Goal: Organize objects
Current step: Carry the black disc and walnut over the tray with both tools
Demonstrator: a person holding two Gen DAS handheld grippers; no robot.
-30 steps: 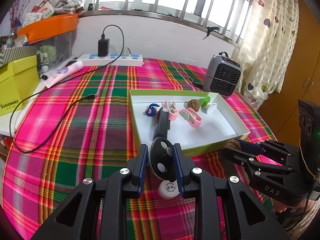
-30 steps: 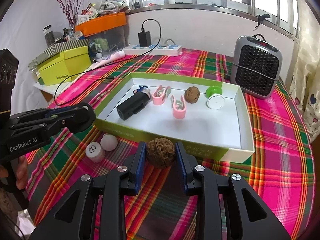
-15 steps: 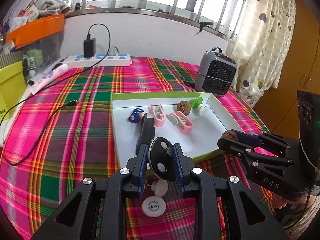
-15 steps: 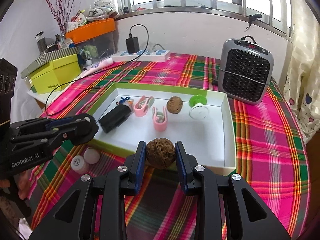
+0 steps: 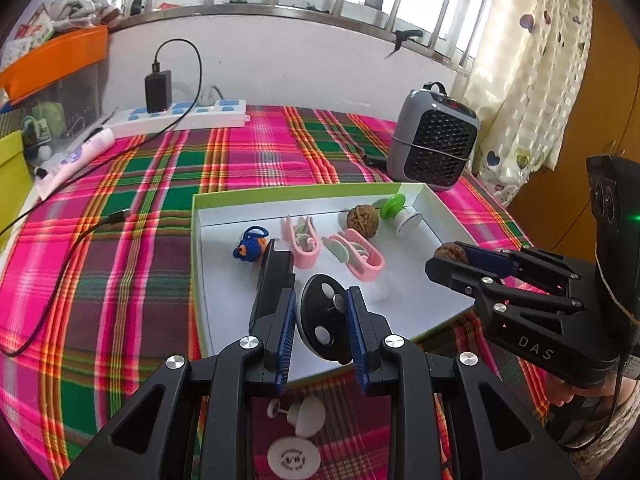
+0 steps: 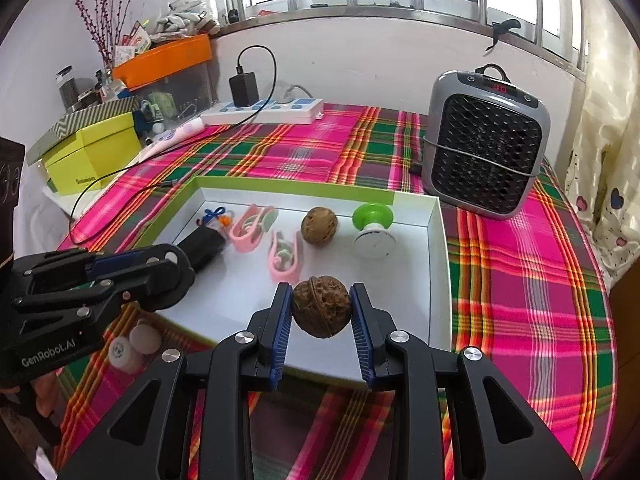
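Two fisheye cameras are in use, one behind the fingers of each hand-held gripper, both angled steeply down across the plaid tablecloth (image 5: 120, 280) toward the window wall.

The left wrist view sits close over the near left part of the shallow box (image 5: 195, 240). Its own left gripper (image 5: 322, 320) fills the lower frame, and the right gripper (image 5: 450, 254) enters from the right edge.

The right wrist view sits close over the box's near rim (image 6: 438, 280), further right. Its own gripper (image 6: 322, 312) fills the lower frame, and the left gripper (image 6: 176, 268) enters from the left.

Both views share the box interior, the heater (image 5: 434, 148), the power strip (image 6: 264, 112) and the window sill. Frame edges are strongly curved.
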